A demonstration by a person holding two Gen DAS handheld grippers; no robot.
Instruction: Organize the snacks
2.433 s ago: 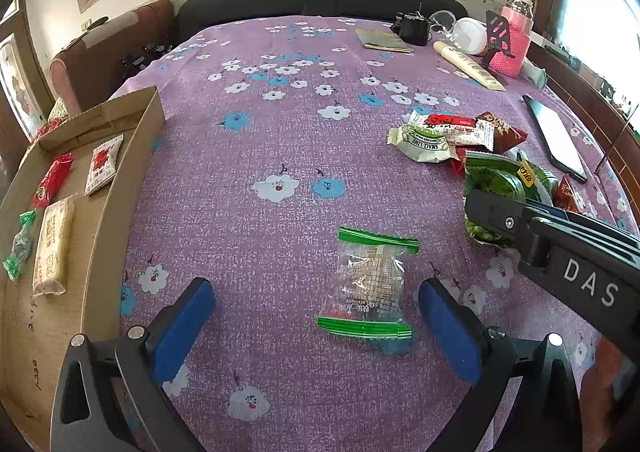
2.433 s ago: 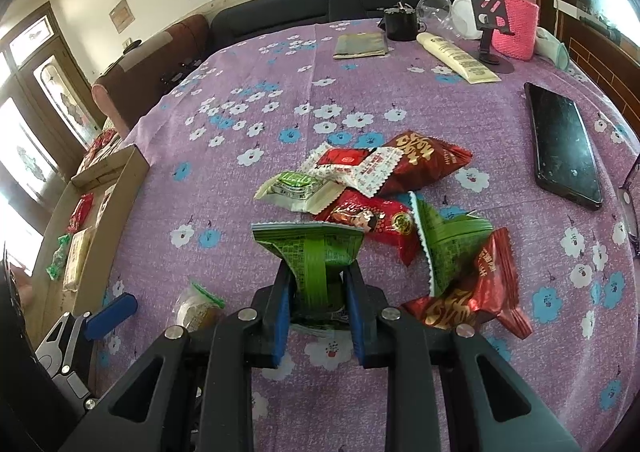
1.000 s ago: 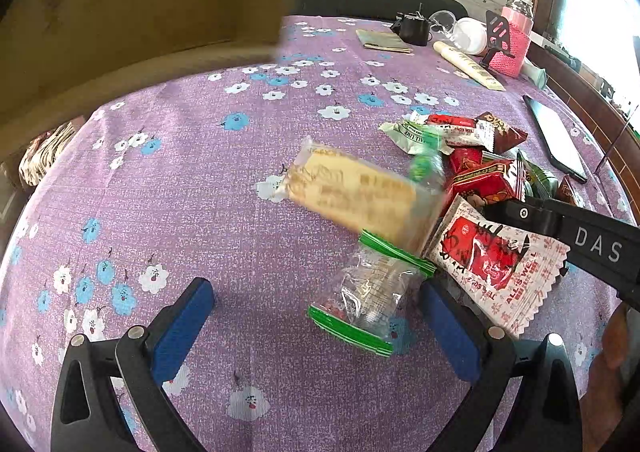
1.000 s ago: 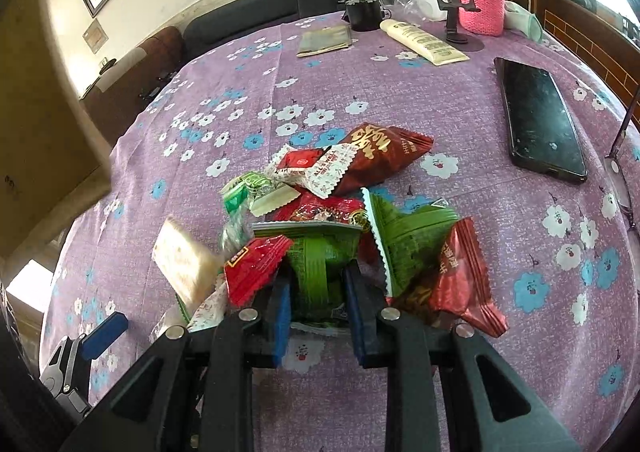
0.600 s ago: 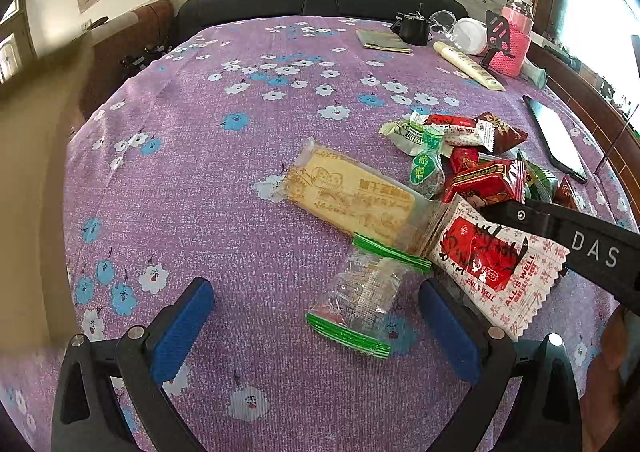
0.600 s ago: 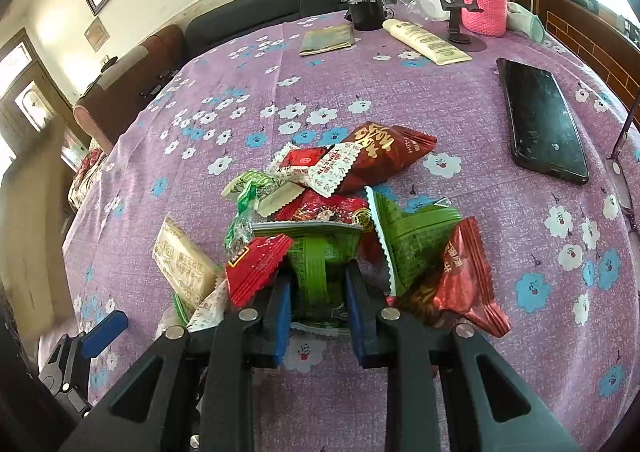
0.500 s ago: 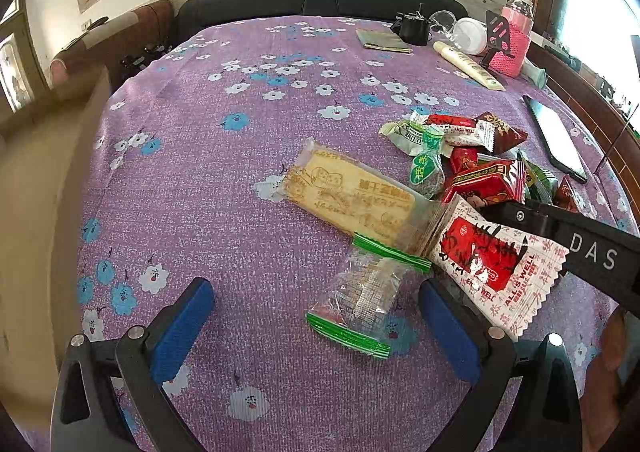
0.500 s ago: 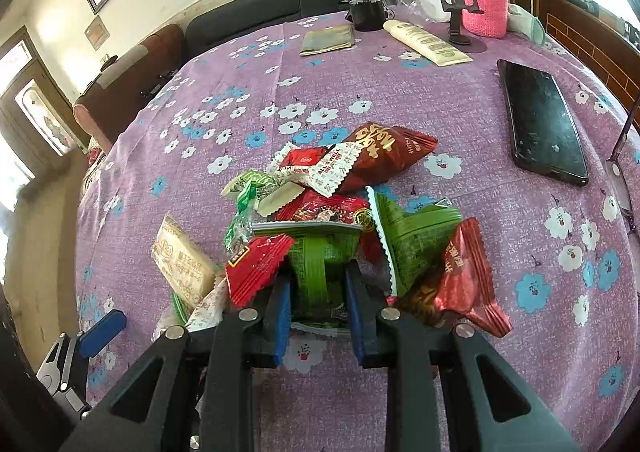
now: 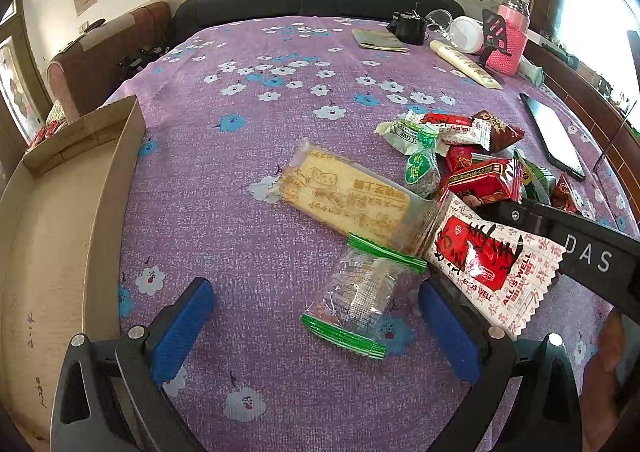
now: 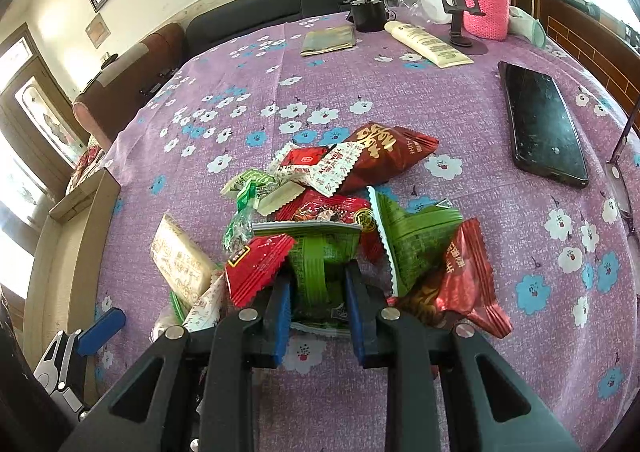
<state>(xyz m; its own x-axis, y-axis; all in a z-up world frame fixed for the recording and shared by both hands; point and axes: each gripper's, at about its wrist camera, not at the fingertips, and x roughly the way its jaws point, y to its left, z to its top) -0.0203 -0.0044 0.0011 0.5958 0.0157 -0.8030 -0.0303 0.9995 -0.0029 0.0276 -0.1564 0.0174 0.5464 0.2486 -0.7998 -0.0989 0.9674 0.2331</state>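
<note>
Low over the tabletop (image 9: 248,124), the left claw (image 9: 316,326) gapes around a clear packet (image 9: 358,298). Right claw (image 10: 318,294) clamps a green packet (image 10: 316,252). At the left edge sits a cardboard box (image 9: 52,220).

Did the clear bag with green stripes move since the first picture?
Yes. The clear bag has tilted and slid slightly left on the tablecloth: it now covers part of the blue flower and a cracker pack lies on its top edge.

Left gripper (image 9: 316,316): held low over the table, jaws spread wide, nothing between the pads.
Right gripper (image 10: 318,300): jaws closed on a green packet (image 10: 316,256).
</note>
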